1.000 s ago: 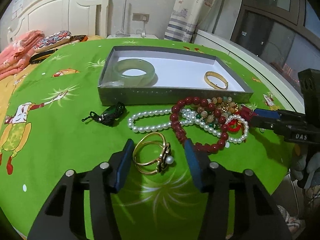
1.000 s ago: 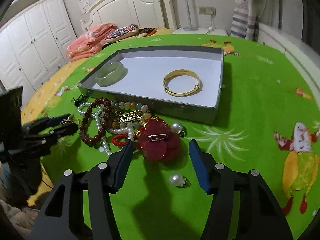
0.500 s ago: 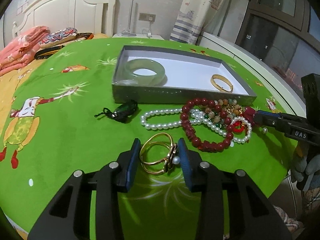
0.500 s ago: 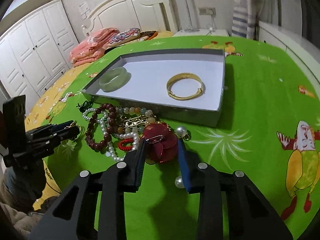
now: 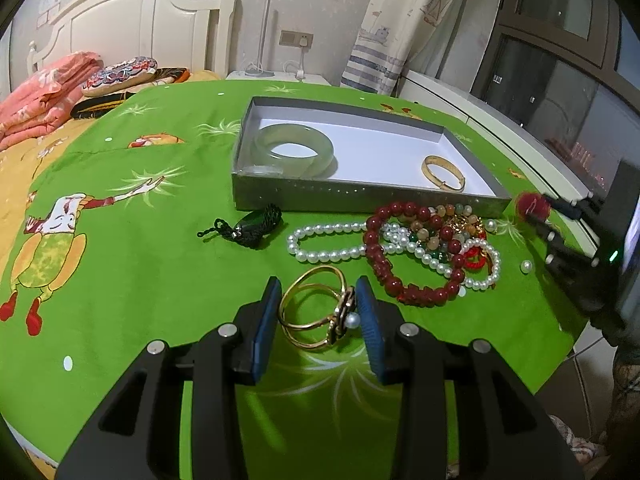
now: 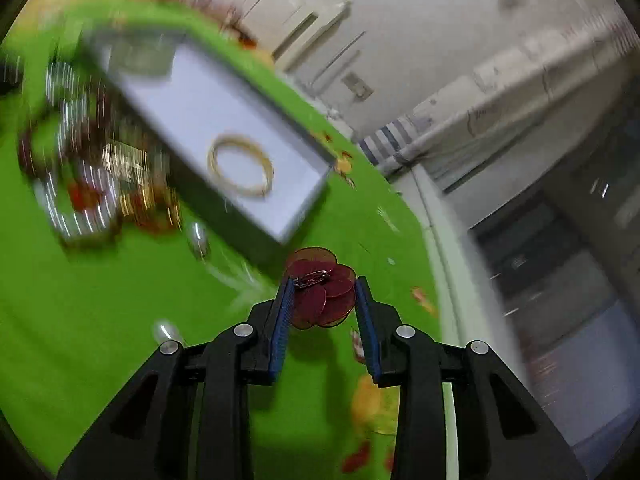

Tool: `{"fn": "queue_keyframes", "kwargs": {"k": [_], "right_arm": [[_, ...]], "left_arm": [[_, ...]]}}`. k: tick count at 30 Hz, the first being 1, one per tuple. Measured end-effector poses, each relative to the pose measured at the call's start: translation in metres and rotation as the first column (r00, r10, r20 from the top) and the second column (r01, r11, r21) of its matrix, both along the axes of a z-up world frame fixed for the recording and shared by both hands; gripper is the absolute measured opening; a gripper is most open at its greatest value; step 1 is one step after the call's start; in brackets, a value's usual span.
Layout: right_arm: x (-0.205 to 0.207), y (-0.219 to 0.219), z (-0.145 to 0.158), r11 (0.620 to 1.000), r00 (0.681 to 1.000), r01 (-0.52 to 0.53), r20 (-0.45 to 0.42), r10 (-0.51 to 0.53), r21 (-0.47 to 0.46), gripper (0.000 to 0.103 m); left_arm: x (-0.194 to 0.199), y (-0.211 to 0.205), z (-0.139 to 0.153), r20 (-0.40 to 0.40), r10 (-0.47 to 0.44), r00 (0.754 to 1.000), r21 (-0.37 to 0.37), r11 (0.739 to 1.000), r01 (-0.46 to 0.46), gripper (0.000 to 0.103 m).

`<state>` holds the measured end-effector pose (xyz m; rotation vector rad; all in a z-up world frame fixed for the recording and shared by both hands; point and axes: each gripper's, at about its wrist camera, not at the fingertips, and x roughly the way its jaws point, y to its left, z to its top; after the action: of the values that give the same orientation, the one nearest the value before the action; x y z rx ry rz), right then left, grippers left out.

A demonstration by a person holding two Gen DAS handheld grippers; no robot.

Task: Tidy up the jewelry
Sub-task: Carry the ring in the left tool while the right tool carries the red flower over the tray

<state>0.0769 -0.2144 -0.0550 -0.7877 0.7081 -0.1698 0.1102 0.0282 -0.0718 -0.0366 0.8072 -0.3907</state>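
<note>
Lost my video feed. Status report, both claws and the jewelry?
Left claw shut on gold rings, on the cloth. Right claw shut on red flower brooch, lifted. Box ahead, nothing in the way.

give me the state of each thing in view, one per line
left tongs: closed around the gold pearl bangle, on the cloth
right tongs: shut on the red flower brooch
grey box: open, no lid
jade bangle: flat in box
gold bracelet: flat in box
bead and pearl strands: tangled outside box
</note>
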Motion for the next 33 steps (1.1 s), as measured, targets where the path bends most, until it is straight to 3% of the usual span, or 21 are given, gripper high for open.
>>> {"fn": "queue_keyframes", "kwargs": {"k": [2,4,6,8,10,13,16,20,24,29,33], "right_arm": [[-0.001,0.006,-0.013,0.999,0.999,-0.013,-0.036,0.011,-0.052,0.032],[-0.005,0.015,-0.013,0.998,0.999,-0.040,-0.025,0.039,-0.046,0.043],[-0.011,0.022,-0.001,0.990,0.994,-0.094,-0.047,0.099,0.101,0.048],[-0.017,0.027,0.009,0.955,0.983,-0.144,-0.070,0.168,0.259,0.048],[-0.020,0.027,0.016,0.899,0.973,-0.159,-0.088,0.212,0.408,0.047],[-0.021,0.009,0.029,0.820,0.977,-0.132,-0.066,0.203,0.557,0.047],[-0.020,-0.036,0.040,0.692,0.993,-0.036,-0.052,0.106,0.721,0.047],[-0.018,-0.069,0.032,0.616,0.994,0.047,-0.097,0.048,0.786,0.049],[-0.002,-0.063,0.017,0.604,0.985,0.079,-0.155,0.075,0.793,0.051],[0.007,-0.047,0.009,0.664,0.981,0.093,-0.181,0.065,0.742,0.051],[0.009,-0.045,0.005,0.680,0.978,0.101,-0.198,0.067,0.726,0.050]], "left_arm": [[0.000,-0.001,0.000,-0.001,-0.001,1.000,0.002,1.000,0.001,0.037],[0.001,-0.001,0.000,-0.002,0.001,1.000,0.003,1.000,-0.001,0.037],[0.001,-0.001,0.000,-0.002,0.004,1.000,0.003,1.000,-0.004,0.037],[0.001,0.000,0.001,0.000,0.005,1.000,0.004,1.000,-0.005,0.037],[0.001,0.001,0.003,0.003,0.008,1.000,0.006,1.000,-0.008,0.038],[0.002,0.003,0.004,0.004,0.013,1.000,0.006,1.000,-0.013,0.038],[0.001,0.004,0.006,0.008,0.010,1.000,0.004,1.000,-0.010,0.038],[0.002,0.002,0.006,0.008,-0.004,1.000,-0.011,1.000,0.004,0.038],[0.002,0.002,0.000,-0.009,-0.011,1.000,-0.007,1.000,0.011,0.038],[0.003,0.008,-0.004,-0.023,-0.004,1.000,-0.016,1.000,0.004,0.038],[0.002,0.010,-0.001,-0.016,-0.009,1.000,-0.025,1.000,0.009,0.037]]}}
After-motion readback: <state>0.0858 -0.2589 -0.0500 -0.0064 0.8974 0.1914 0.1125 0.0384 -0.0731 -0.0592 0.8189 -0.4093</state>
